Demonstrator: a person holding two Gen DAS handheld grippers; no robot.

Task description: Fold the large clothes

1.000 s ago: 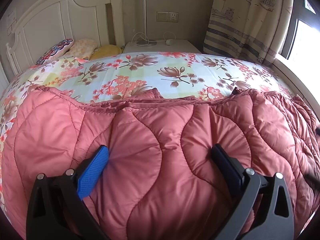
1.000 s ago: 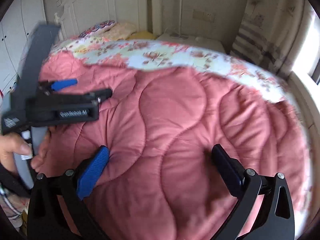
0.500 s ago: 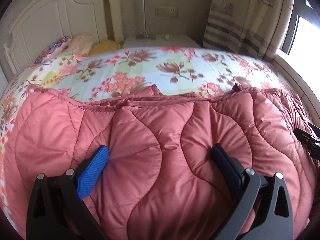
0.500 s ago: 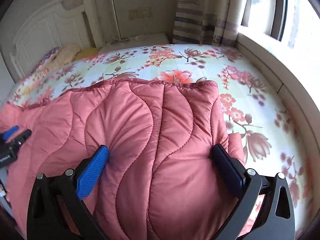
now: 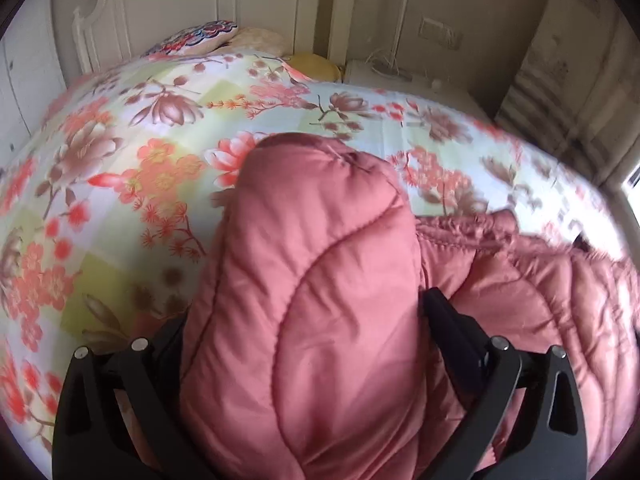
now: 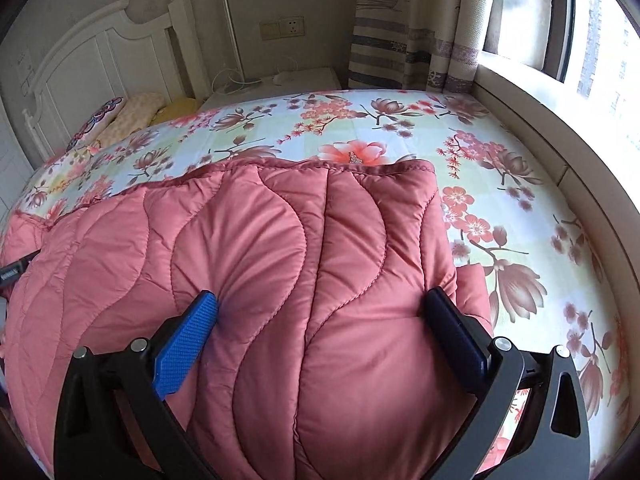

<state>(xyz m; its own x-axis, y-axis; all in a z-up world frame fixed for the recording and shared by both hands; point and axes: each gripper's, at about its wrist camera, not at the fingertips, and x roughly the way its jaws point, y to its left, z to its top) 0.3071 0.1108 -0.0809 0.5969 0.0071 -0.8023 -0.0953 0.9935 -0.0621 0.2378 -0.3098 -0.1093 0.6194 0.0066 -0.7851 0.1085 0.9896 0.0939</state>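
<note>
A pink quilted jacket (image 6: 280, 264) lies spread on the flowered bed sheet (image 6: 500, 168). My right gripper (image 6: 320, 320) has its jaws wide apart, with the jacket's right part bulging between the fingers (image 6: 188, 336). In the left wrist view a sleeve or flap of the jacket (image 5: 316, 280) stands up between the jaws of my left gripper (image 5: 304, 320), and the padding hides its left finger. The rest of the jacket (image 5: 540, 288) lies to the right. The tip of the left gripper (image 6: 12, 272) shows at the right wrist view's left edge.
A white headboard (image 6: 92, 64) and pillows (image 6: 116, 116) are at the far end of the bed. A white nightstand (image 6: 276, 84) with cables stands behind it. A striped curtain (image 6: 412, 20) and a window ledge (image 6: 560, 128) run along the right side.
My left gripper has swung left, and a narrow part of the jacket now stands between its jaws with bare sheet beside it. The right view has barely shifted.
</note>
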